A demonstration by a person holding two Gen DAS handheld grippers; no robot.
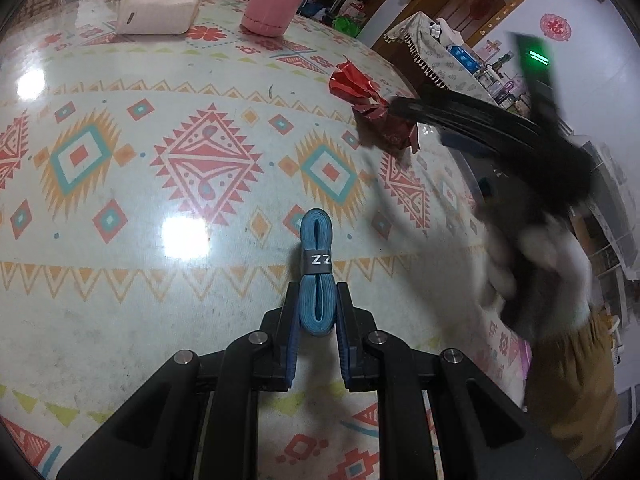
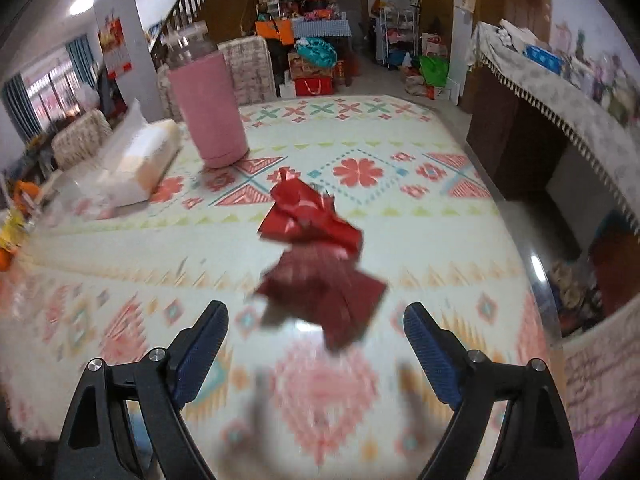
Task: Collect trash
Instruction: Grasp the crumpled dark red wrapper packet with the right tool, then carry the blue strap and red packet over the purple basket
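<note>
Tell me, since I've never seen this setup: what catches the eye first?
The crumpled red wrapper lying on the patterned tablecloth, just ahead of the open right tongs. Next, the folded blue strap clamped upright in the left tongs. Farther back stand a pink cup and a tissue pack.

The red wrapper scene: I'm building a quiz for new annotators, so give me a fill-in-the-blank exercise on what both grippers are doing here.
1. The left gripper is shut on a folded ____ strap.
2. The right gripper has its fingers ____ in front of the crumpled red wrapper.
3. The tall cup beside the tissue pack is coloured ____.

Missing words: blue; open; pink
</note>
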